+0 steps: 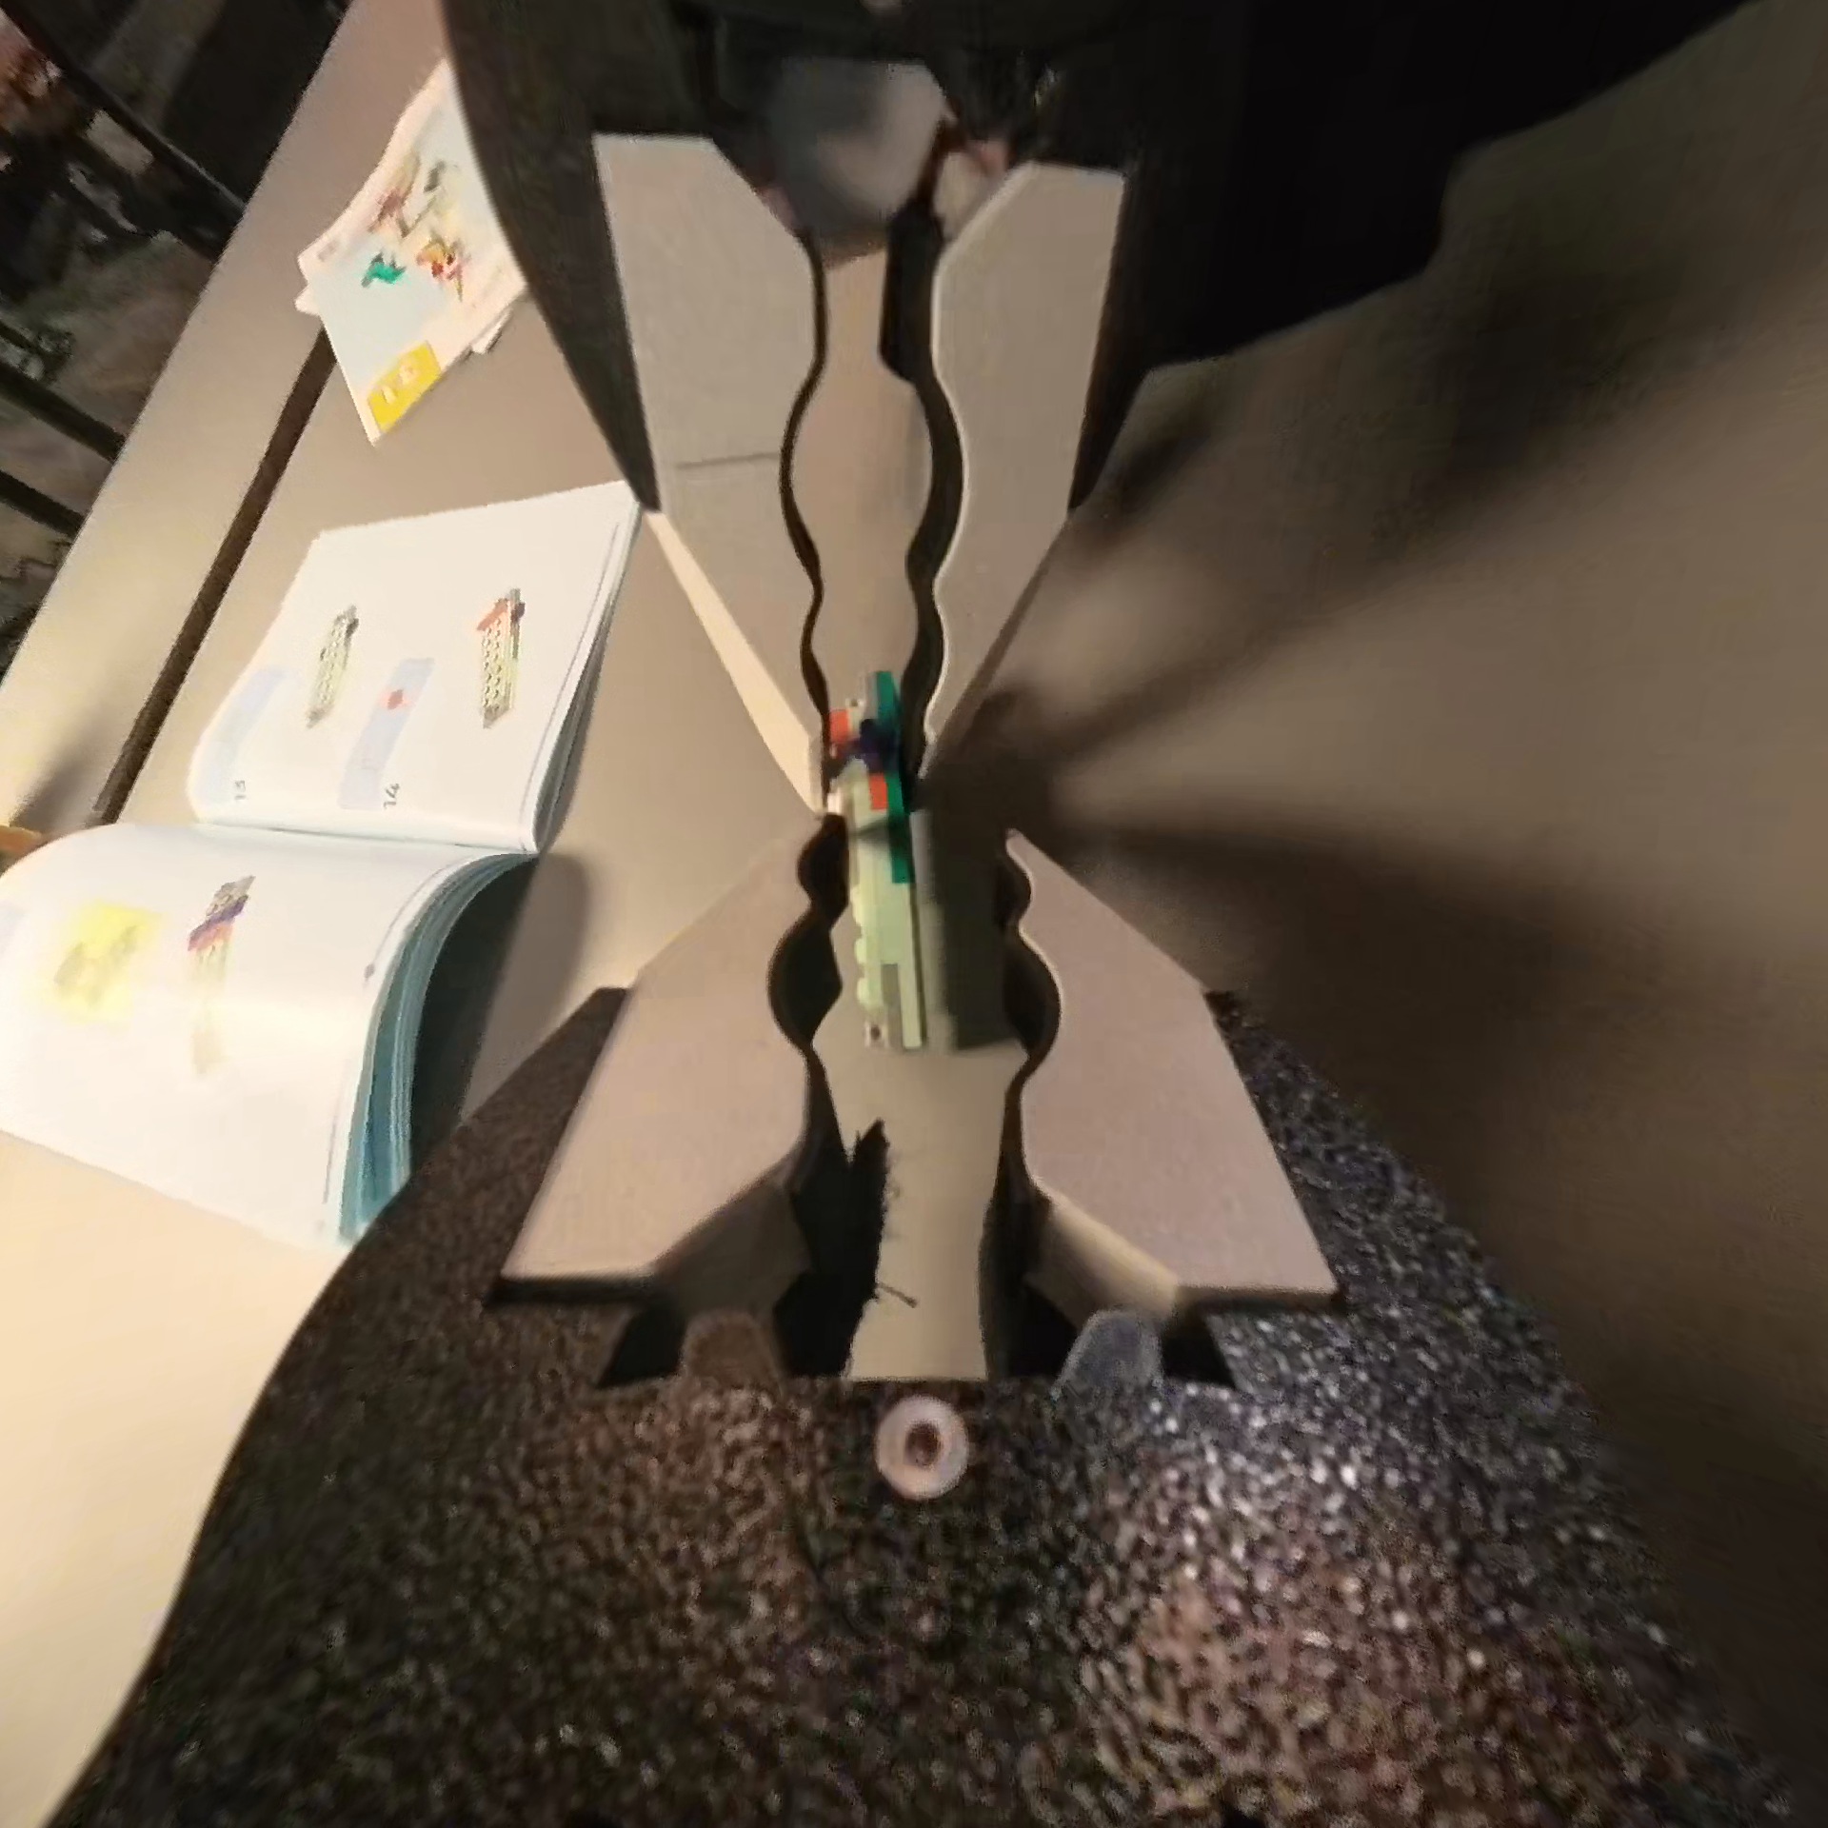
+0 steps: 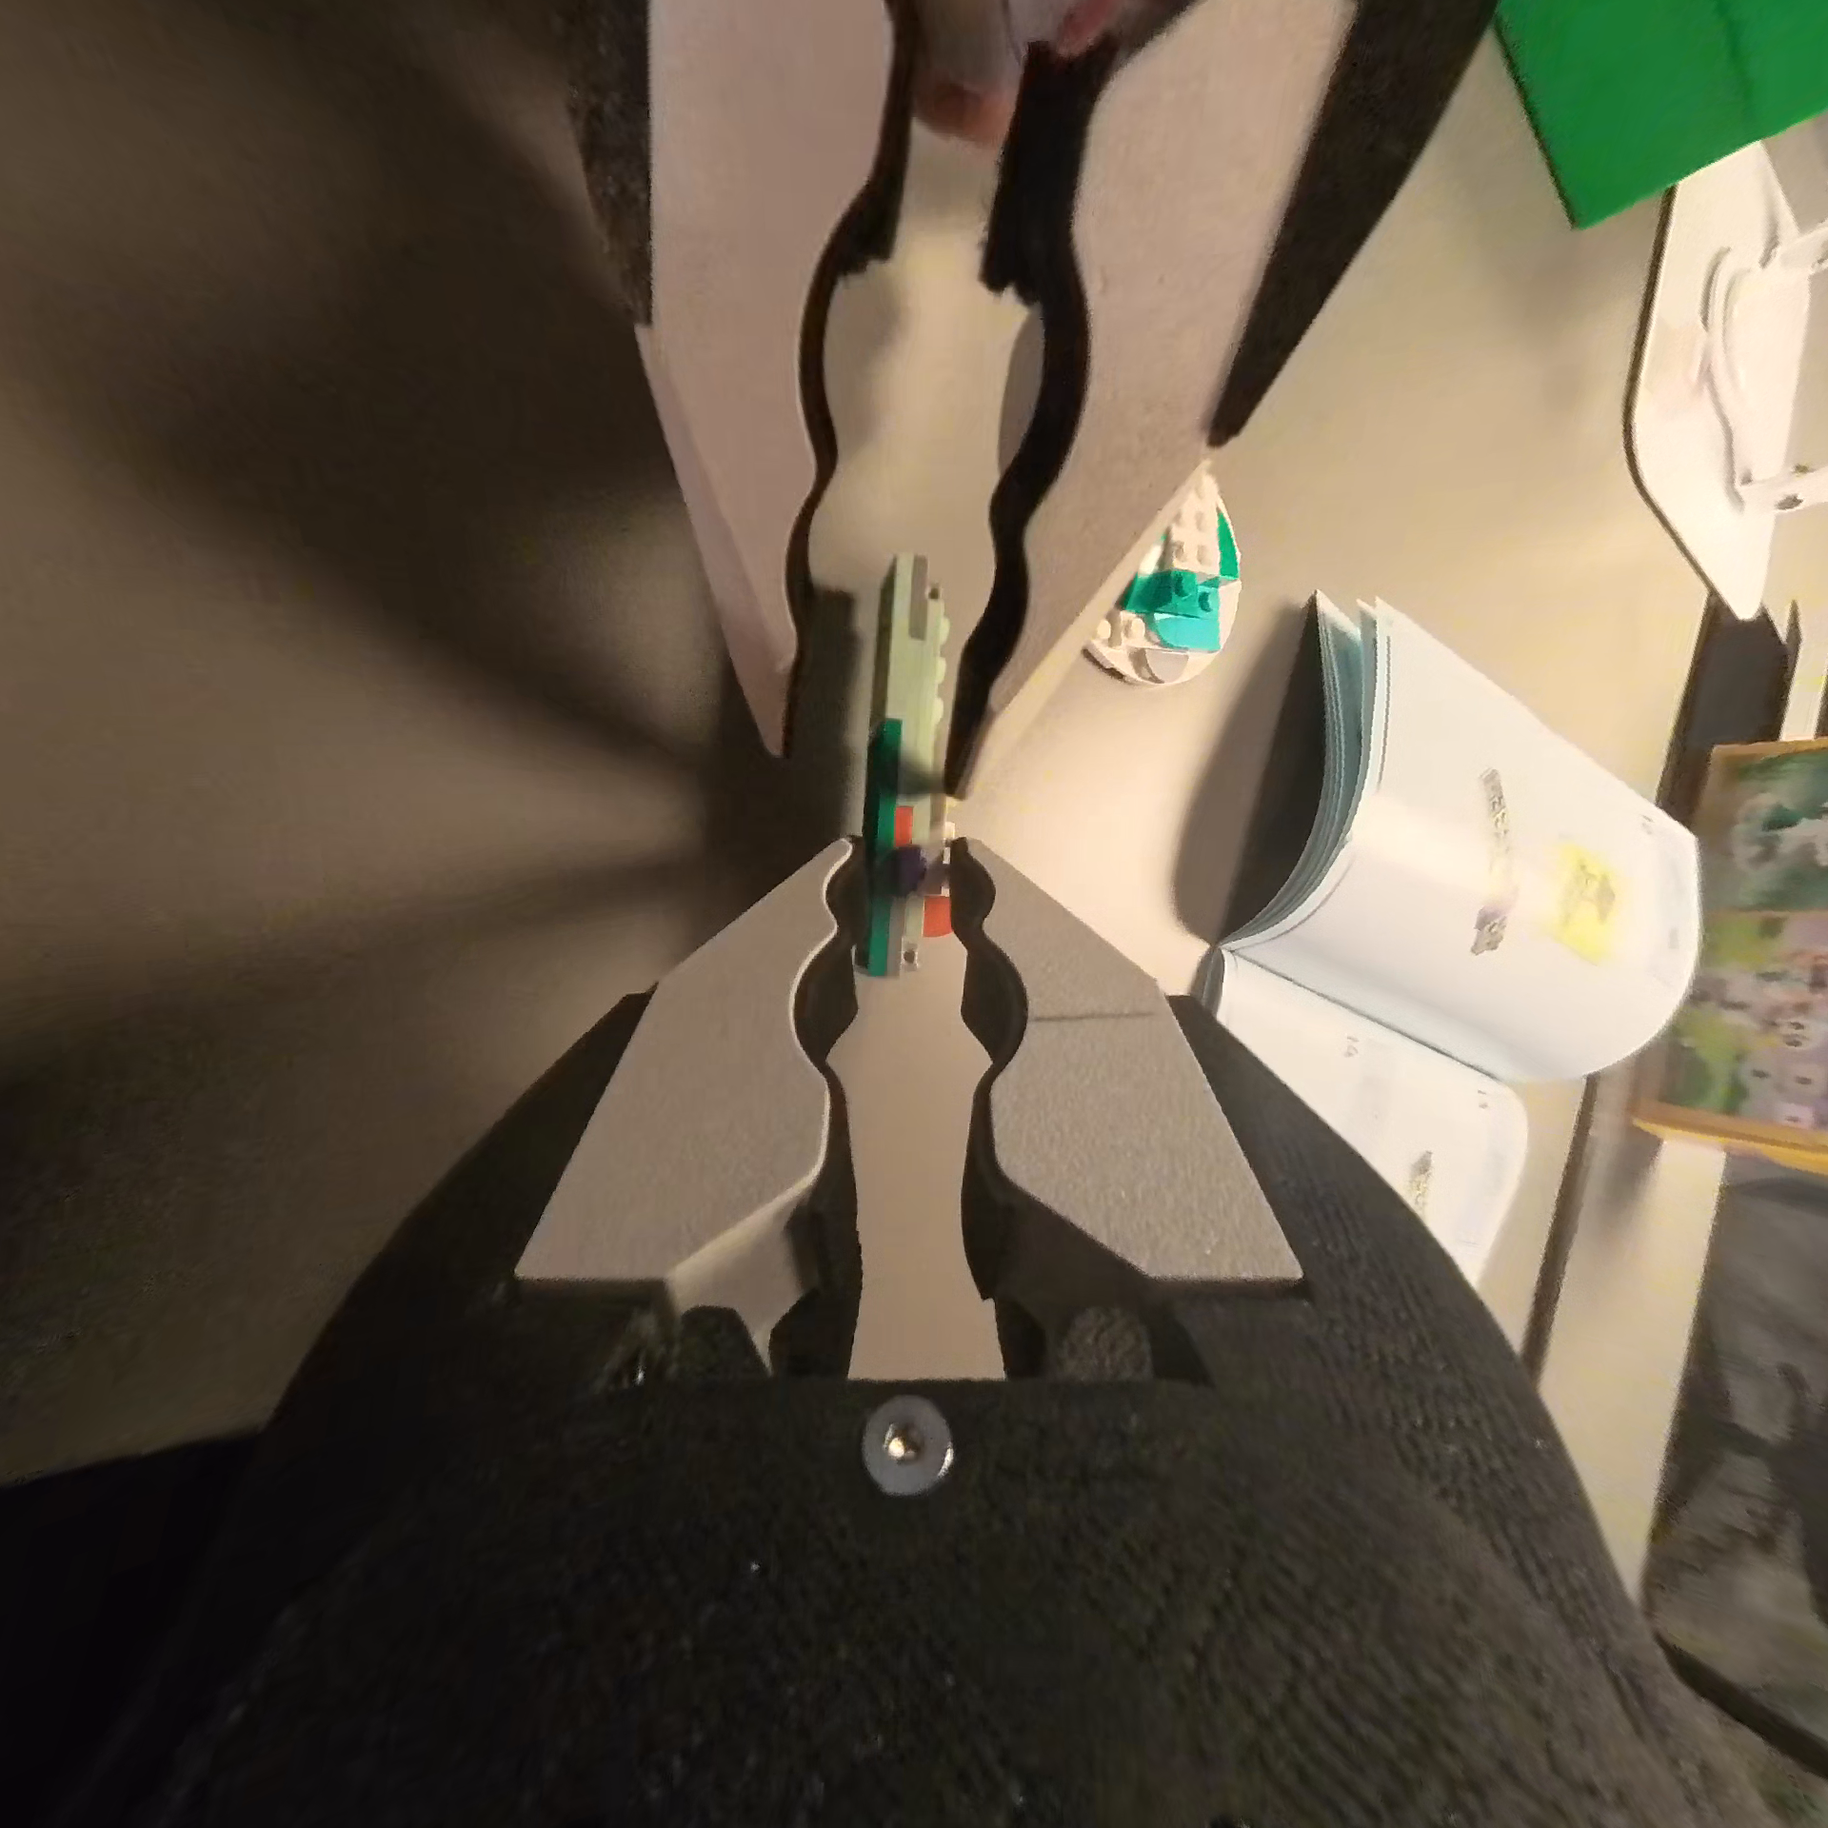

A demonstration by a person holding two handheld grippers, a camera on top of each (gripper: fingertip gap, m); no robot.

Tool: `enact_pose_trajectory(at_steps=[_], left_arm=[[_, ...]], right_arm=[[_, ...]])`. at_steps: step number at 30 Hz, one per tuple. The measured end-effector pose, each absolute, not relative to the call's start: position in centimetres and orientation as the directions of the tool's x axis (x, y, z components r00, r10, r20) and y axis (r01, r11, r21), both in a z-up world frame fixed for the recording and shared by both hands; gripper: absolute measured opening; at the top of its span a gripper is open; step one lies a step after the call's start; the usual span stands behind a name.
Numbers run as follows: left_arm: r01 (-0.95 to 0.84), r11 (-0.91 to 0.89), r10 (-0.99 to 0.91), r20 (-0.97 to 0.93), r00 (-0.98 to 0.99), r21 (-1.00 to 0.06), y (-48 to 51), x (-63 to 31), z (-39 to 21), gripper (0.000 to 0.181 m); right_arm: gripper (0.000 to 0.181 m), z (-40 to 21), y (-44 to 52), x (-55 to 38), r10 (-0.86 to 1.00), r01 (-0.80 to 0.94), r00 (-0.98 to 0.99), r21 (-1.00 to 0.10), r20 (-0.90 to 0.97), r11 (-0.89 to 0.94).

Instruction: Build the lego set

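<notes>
A long, thin lego assembly (image 1: pixel 885 930) of pale green plates, with green, orange and purple pieces at one end, is held above the table between both grippers, which face each other tip to tip. My left gripper (image 1: pixel 910 841) is shut on its pale green end. My right gripper (image 2: pixel 900 856) is shut on the coloured end. The assembly (image 2: pixel 915 673) shows edge-on in the right wrist view. The right gripper (image 1: pixel 875 781) comes in from the top of the left wrist view, and the left gripper (image 2: pixel 866 776) from the top of the right wrist view.
An open instruction booklet (image 1: pixel 396 692) lies on the beige table (image 1: pixel 1385 692), with a second booklet (image 1: pixel 415 267) behind it. The right wrist view shows the open booklet (image 2: pixel 1484 870), a small white and teal lego build (image 2: pixel 1177 603), a green box (image 2: pixel 1632 89) and a white tray (image 2: pixel 1781 396). Only a small space, under 4 cm, lies between the two pairs of fingers.
</notes>
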State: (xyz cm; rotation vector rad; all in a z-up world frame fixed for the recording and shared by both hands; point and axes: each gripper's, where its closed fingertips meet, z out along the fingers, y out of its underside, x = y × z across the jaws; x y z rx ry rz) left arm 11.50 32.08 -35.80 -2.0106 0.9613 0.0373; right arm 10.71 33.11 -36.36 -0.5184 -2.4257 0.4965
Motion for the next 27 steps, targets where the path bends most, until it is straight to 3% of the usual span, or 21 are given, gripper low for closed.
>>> enact_pose_trajectory(at_steps=[5,10,27], left_arm=[[-0.645,-0.334,-0.569,-0.398,0.72,-0.688,32.8,10.8,-35.6,0.015],[-0.654,-0.353,-0.549,-0.418,0.724,-0.669,32.7,10.2,-35.8,0.024],[-0.658,-0.356,-0.572,-0.402,0.715,-0.664,32.9,10.8,-36.7,0.015]], right_arm=[[0.014,-36.4,33.2,10.7,0.499,0.264,-0.738,-0.487,0.454,0.833],[0.014,-36.4,33.2,10.6,0.518,0.279,-0.736,-0.503,0.435,0.818],[0.014,-36.4,32.7,11.0,0.552,0.302,-0.754,-0.558,0.357,0.773]])
